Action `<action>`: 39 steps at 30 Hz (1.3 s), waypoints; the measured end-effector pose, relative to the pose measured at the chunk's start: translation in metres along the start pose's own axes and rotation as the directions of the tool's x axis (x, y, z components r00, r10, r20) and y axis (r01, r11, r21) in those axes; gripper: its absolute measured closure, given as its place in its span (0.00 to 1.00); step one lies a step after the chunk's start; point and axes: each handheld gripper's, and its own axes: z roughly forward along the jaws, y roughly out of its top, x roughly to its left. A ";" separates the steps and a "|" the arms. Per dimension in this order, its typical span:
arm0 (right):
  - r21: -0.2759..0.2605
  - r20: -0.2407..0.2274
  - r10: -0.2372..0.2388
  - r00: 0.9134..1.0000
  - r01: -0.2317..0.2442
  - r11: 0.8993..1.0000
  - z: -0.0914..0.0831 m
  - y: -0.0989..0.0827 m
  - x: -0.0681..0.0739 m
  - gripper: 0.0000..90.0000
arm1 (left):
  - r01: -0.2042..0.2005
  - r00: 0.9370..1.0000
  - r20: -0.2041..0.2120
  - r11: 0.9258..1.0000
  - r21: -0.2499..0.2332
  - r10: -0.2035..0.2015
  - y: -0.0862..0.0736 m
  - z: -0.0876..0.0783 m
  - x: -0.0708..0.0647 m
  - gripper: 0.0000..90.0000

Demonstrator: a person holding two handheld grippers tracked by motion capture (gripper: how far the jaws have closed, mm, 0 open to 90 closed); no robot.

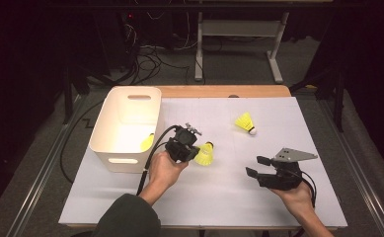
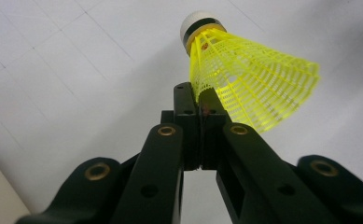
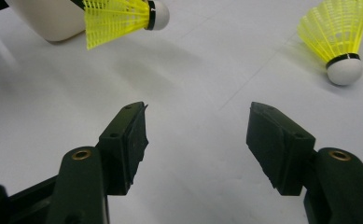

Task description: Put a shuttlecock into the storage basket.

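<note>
The left gripper, mid-frame beside the bin, pinches a shuttlecock only by its skirt edge, so it could slip out, while the empty right gripper gapes lower right.

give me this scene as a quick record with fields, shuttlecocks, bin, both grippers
surface: white sheet on a table
bin: white bin at the left, one yellow shuttlecock inside
left gripper: shut on the held shuttlecock, pinching its skirt edge, beside the bin
right gripper: open, nothing between the jaws
loose shuttlecock: lying on the sheet, ahead of the right gripper
likely next: held shuttlecock goes into the bin
</note>
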 end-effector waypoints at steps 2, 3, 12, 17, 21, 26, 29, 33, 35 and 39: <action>-0.002 0.008 -0.003 1.000 0.003 1.000 -0.003 -0.004 -0.001 0.42 | 0.002 1.000 0.000 1.000 -0.003 -0.002 0.001 -0.001 0.001 1.00; -0.003 0.012 -0.007 1.000 0.007 1.000 -0.004 -0.006 -0.002 0.42 | 0.005 1.000 0.004 1.000 0.001 -0.005 0.001 -0.002 0.001 1.00; -0.029 0.035 0.004 0.999 -0.003 1.000 -0.017 -0.021 -0.005 0.40 | 0.014 1.000 -0.006 1.000 0.000 -0.014 0.003 -0.007 0.004 1.00; -0.052 0.045 0.025 0.999 -0.023 0.998 -0.023 -0.031 -0.009 0.40 | 0.014 1.000 -0.013 1.000 -0.003 -0.014 0.006 -0.012 0.006 1.00; -0.067 0.055 0.044 0.997 -0.041 0.997 -0.028 -0.039 -0.013 0.39 | 0.015 1.000 -0.013 1.000 -0.011 -0.016 0.008 -0.017 0.007 1.00; -0.083 0.064 0.058 0.996 -0.053 0.995 -0.032 -0.046 -0.015 0.39 | 0.018 1.000 -0.017 1.000 -0.011 -0.018 0.009 -0.021 0.010 1.00; -0.089 0.067 0.064 0.996 -0.058 0.994 -0.034 -0.050 -0.016 0.39 | 0.021 1.000 -0.021 1.000 -0.017 -0.021 0.010 -0.023 0.011 1.00; -0.102 0.070 0.069 0.995 -0.062 0.993 -0.036 -0.054 -0.017 0.38 | 0.024 0.999 -0.020 0.999 -0.028 -0.025 0.013 -0.028 0.013 0.99; -0.105 0.072 0.073 0.995 -0.065 0.992 -0.036 -0.057 -0.017 0.38 | 0.024 0.999 -0.024 0.999 -0.028 -0.025 0.014 -0.030 0.013 0.99; -0.111 0.077 0.079 0.994 -0.070 0.991 -0.036 -0.060 -0.018 0.38 | 0.032 0.999 -0.029 0.999 -0.032 -0.033 0.016 -0.034 0.016 0.99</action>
